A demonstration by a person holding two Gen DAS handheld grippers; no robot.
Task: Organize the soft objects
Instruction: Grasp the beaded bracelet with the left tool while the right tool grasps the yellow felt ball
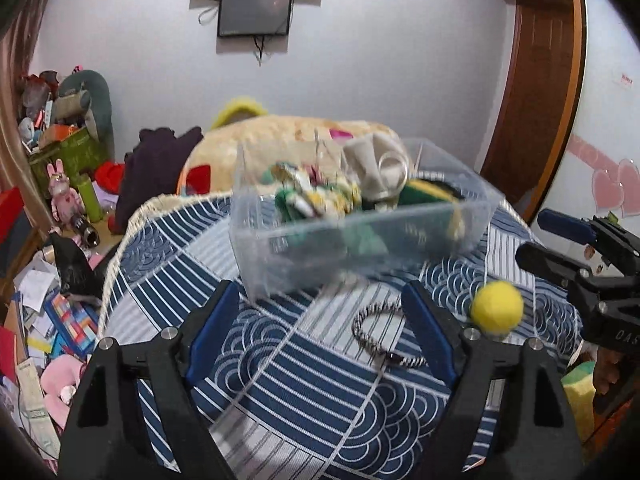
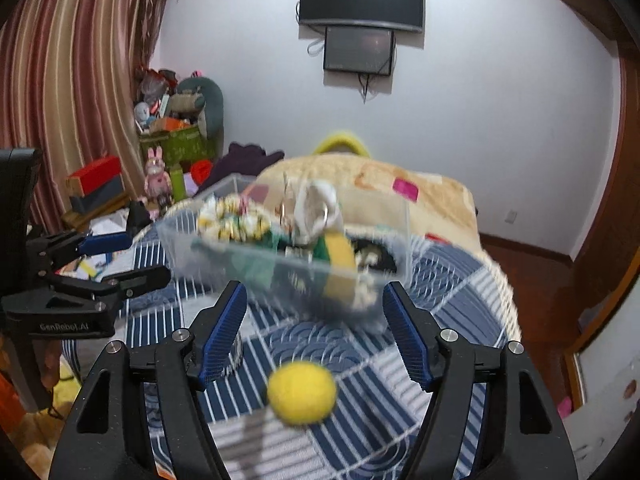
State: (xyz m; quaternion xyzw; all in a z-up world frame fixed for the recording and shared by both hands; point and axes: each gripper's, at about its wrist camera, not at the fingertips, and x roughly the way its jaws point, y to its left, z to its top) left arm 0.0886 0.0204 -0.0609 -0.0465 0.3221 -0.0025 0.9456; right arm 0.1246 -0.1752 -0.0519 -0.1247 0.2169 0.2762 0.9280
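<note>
A clear plastic bin [image 1: 360,236] [image 2: 224,248] stands on the round table under a blue patterned cloth [image 1: 280,360]. It holds scrunchies [image 1: 316,196], a white cloth [image 1: 368,164] and a yellow-green sponge [image 2: 340,260]. A striped hair tie [image 1: 372,332] lies on the cloth by the right finger of my left gripper [image 1: 318,286], which is open and empty. A yellow felt ball [image 1: 497,307] [image 2: 302,394] lies on the cloth between the fingers of my right gripper [image 2: 313,286]. Its pads stand apart from the ball, so it is open.
A bed with a beige blanket [image 2: 380,184] lies behind the table. Toys, boxes and papers [image 1: 52,320] crowd the floor at left. A wooden door [image 1: 540,80] is at right. Each gripper shows in the other's view, the right gripper [image 1: 536,240] and the left gripper [image 2: 148,258].
</note>
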